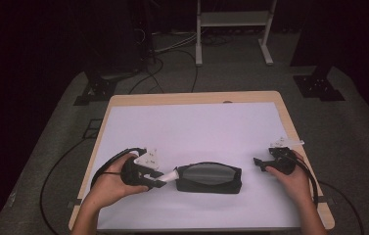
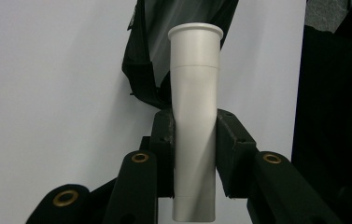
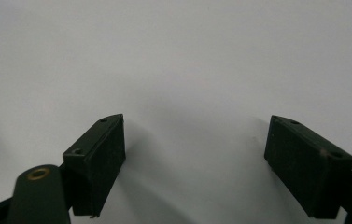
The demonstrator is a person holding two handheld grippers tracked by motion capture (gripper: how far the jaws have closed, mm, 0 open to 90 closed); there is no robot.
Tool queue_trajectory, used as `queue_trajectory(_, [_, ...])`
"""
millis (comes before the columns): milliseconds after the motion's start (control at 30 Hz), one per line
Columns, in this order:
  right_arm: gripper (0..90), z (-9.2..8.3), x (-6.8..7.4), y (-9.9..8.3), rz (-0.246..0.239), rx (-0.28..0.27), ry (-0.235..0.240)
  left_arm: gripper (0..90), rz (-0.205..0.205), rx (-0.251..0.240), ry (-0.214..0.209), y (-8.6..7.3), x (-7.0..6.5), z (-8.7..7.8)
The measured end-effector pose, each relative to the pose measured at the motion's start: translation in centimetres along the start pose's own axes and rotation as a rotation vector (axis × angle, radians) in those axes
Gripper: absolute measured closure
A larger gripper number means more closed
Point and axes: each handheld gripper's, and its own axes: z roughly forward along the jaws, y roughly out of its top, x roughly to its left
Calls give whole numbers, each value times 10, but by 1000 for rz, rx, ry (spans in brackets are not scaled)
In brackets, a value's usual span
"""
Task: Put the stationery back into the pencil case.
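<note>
Between the left hand-held gripper's (image 2: 194, 154) jaws sits a white tube (image 2: 194, 121), clamped.

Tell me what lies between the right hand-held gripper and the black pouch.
Nothing: in the high view, only bare white table cover separates the right hand-held gripper from the pouch.

A wooden-edged counter (image 1: 275, 98) topped with a white sheet (image 1: 196, 127) stands on a grey carpet (image 1: 348, 132). Black cables (image 1: 162, 63) run across the floor behind it, between black stand feet (image 1: 96, 90) and a white metal frame (image 1: 233, 22). The far part of the room lies dark.
</note>
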Motion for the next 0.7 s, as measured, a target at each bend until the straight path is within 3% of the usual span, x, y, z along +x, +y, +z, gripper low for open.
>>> queue_trajectory(700, [191,0,0,0,-1,-1,0,705,62,-36,-17,36,9,11])
